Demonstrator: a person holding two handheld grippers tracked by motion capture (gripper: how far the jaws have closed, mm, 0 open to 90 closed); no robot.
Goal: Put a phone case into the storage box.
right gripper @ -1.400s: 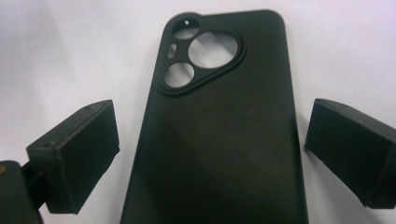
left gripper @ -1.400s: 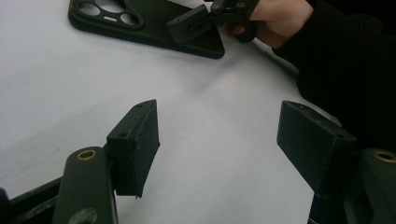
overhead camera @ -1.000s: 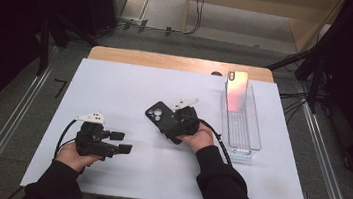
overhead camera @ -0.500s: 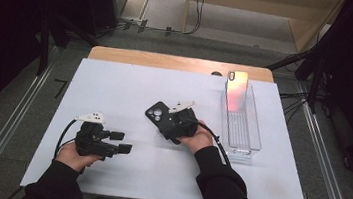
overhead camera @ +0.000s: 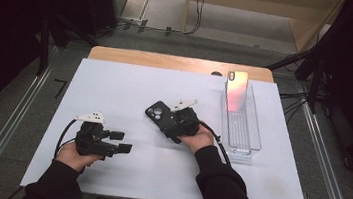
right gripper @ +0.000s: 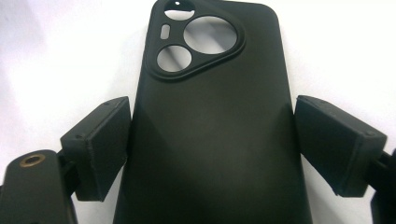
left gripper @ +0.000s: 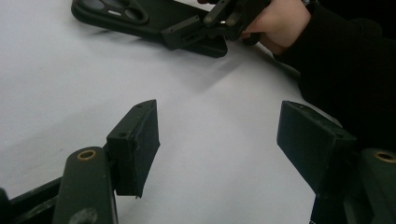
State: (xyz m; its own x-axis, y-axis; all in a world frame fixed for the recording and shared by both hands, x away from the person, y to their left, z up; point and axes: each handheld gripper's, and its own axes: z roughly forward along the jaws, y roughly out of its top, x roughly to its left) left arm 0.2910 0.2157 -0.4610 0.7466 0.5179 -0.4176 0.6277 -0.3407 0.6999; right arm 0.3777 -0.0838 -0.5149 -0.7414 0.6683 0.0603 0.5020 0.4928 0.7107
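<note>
The right tongs (right gripper: pixel 212 144) have just been closing on the black phone case (right gripper: pixel 210 130). In the right gripper view the case lies between the two pads (right gripper: pixel 100 147), the left pad at its edge or touching it, the right pad looking just short of the other edge; I cannot tell whether the grip has bitten yet. The case lies flat on the white surface (overhead camera: pixel 131 82), camera cut-outs pointing toward the far left corner, near the middle and a little toward the right edge. In the high view the right tongs (overhead camera: pixel 171 121) come at it from its near end, with the hand behind them.

The left tongs (overhead camera: pixel 124 142) rest near the front left corner, wide open with nothing between the pads (left gripper: pixel 135 144), pointing across at the case (left gripper: pixel 144 18).

By the right edge stands a clear tray (overhead camera: pixel 255 138), with a pale phone (overhead camera: pixel 237 89) leaning upright at its far end.

The step in hand looks like the grasp of the case. Next, the pads need to press firmly on both long edges before any lift, and the lift should be level, since the case is thin and may flex or slip out. Where it goes after, perhaps to the phone, is only a guess.
</note>
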